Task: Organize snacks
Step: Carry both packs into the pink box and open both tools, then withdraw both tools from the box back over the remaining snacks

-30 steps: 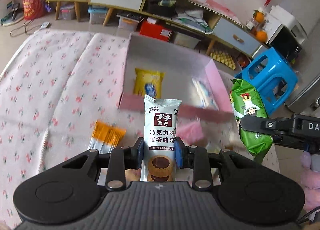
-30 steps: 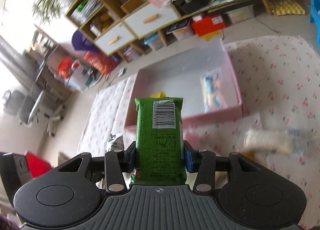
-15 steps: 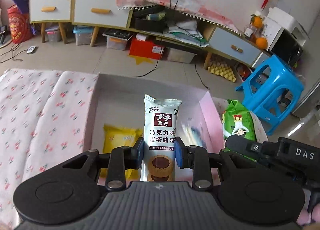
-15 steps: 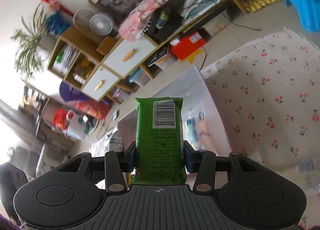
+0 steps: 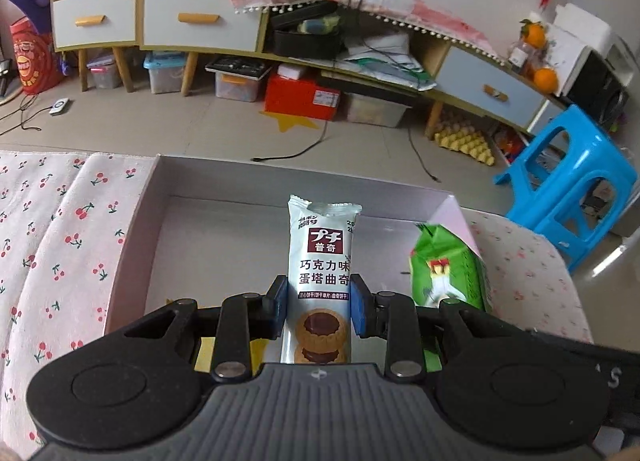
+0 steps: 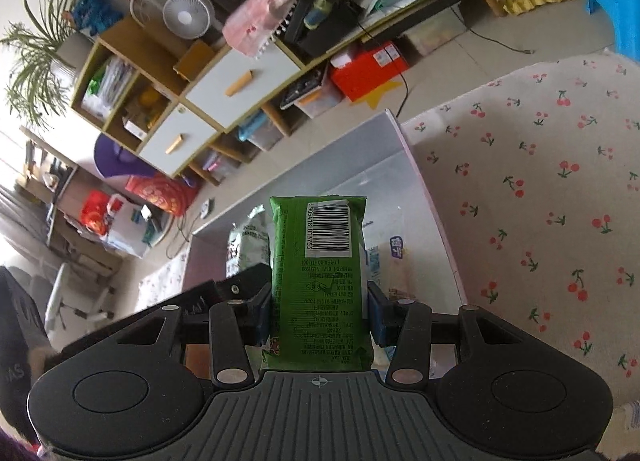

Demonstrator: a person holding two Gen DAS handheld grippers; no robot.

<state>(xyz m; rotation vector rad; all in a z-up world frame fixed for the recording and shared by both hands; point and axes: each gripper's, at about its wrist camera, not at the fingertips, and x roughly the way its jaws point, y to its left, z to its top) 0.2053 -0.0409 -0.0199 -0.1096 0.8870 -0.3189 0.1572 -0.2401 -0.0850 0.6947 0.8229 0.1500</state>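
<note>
My left gripper is shut on a white cookie packet with a chocolate tart picture, held upright over the pink box. My right gripper is shut on a green snack pack, barcode side up, above the same box. In the left wrist view the green pack hangs at the box's right side, with the right gripper's black body below it. A yellow packet lies in the box under my left fingers. A blue-and-white packet lies on the box floor behind the green pack.
The box rests on a cherry-print cloth that spreads left and right of it. Beyond the table edge are the tiled floor, a blue plastic stool, a red box and low cabinets with drawers.
Both grippers have moved forward and down over the pink box with their packets still held. The loose snacks on the cloth in front of the box have dropped out of view.
</note>
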